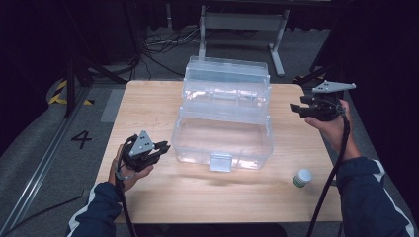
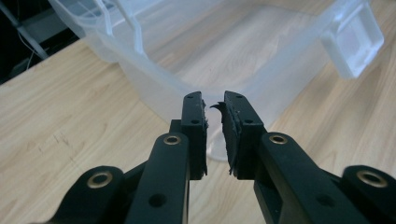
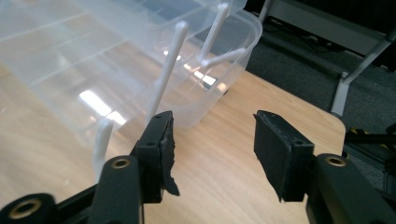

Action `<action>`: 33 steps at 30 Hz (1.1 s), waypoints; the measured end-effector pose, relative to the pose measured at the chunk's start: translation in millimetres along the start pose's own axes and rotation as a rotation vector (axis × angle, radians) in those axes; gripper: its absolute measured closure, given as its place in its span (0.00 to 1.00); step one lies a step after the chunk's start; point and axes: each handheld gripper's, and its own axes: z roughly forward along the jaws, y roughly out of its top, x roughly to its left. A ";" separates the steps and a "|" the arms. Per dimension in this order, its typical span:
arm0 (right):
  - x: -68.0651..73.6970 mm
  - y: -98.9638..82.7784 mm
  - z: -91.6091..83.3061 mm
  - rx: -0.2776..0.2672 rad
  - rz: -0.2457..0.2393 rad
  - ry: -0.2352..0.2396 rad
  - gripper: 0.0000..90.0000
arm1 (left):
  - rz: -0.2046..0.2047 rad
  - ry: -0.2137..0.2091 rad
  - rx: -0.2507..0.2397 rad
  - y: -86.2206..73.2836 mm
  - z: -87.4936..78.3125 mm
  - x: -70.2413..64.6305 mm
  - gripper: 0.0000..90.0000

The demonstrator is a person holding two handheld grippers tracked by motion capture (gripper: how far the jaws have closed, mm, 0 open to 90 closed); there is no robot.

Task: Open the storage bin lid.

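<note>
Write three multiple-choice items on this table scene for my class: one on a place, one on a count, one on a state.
1. Where does the small white-capped bottle stand?
A. inside the clear box
B. on the table, right of the box's front
C. between the left tongs

2. How many tiers does the opened clear plastic box show?
A. one
B. three
C. six

3. How do the right tongs stand?
A. open with nothing between them
B. shut on the bottle
C. shut on the box's latch

Key: 1 B, the high view shows it alone on the wooden table; 2 B, three stepped trays rise toward the back; 3 A, bare table shows through the wide gap.
</note>
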 end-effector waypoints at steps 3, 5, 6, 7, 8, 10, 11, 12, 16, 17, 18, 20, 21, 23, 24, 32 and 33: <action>2.7 -12.9 -4.7 0.009 -0.007 0.003 0.52 | 0.005 -0.001 0.027 -8.5 -2.5 -1.1 0.86; 3.8 -21.8 -7.0 0.013 -0.003 0.011 0.51 | 0.003 -0.004 0.042 -13.3 -2.9 -1.1 0.85; 4.8 -27.5 -8.2 0.020 -0.005 0.015 0.50 | 0.004 -0.009 0.049 -15.1 -2.8 -1.0 0.85; 5.7 -30.8 -9.0 0.025 -0.009 0.016 0.50 | 0.010 -0.011 0.060 -17.6 -2.7 -1.2 0.85; 6.8 -35.0 -10.4 0.029 -0.013 0.020 0.49 | 0.009 -0.011 0.074 -21.5 -1.8 -1.7 0.84; 10.0 -46.4 -15.0 0.040 -0.012 0.042 0.47 | 0.007 -0.020 0.088 -26.9 -0.6 -2.1 0.81; 11.4 -51.2 -16.1 0.043 -0.011 0.052 0.46 | 0.010 -0.018 0.094 -29.7 0.0 -2.3 0.80; 13.0 -55.8 -17.3 0.046 -0.012 0.062 0.46 | 0.004 -0.018 0.101 -32.7 0.8 -2.5 0.78; 19.1 -69.5 -21.9 0.055 -0.019 0.077 0.43 | -0.001 -0.027 0.144 -43.8 3.8 -3.2 0.73; 22.0 -76.0 -25.6 0.053 -0.023 0.082 0.42 | 0.000 -0.032 0.147 -45.5 4.1 -3.4 0.70; 23.1 -78.6 -27.0 0.053 -0.022 0.084 0.42 | -0.005 -0.032 0.155 -47.9 4.4 -4.0 0.70; 25.9 -86.4 -30.9 0.057 -0.020 0.090 0.40 | -0.017 -0.049 0.162 -51.5 5.3 -4.0 0.65; 27.2 -89.9 -32.5 0.060 -0.028 0.091 0.39 | -0.015 -0.055 0.163 -53.2 5.7 -4.1 0.64; 29.9 -98.4 -37.0 0.064 -0.024 0.103 0.38 | -0.017 -0.053 0.165 -55.6 6.2 -5.0 0.59; 31.0 -102.3 -38.8 0.072 -0.024 0.109 0.36 | -0.031 -0.063 0.159 -57.7 7.0 -5.5 0.56; 36.2 -125.5 -46.5 0.103 -0.003 0.142 0.31 | -0.059 -0.095 0.184 -67.8 12.7 -5.4 0.46; 37.1 -128.5 -47.6 0.105 0.002 0.150 0.31 | -0.059 -0.092 0.187 -68.3 13.1 -5.0 0.46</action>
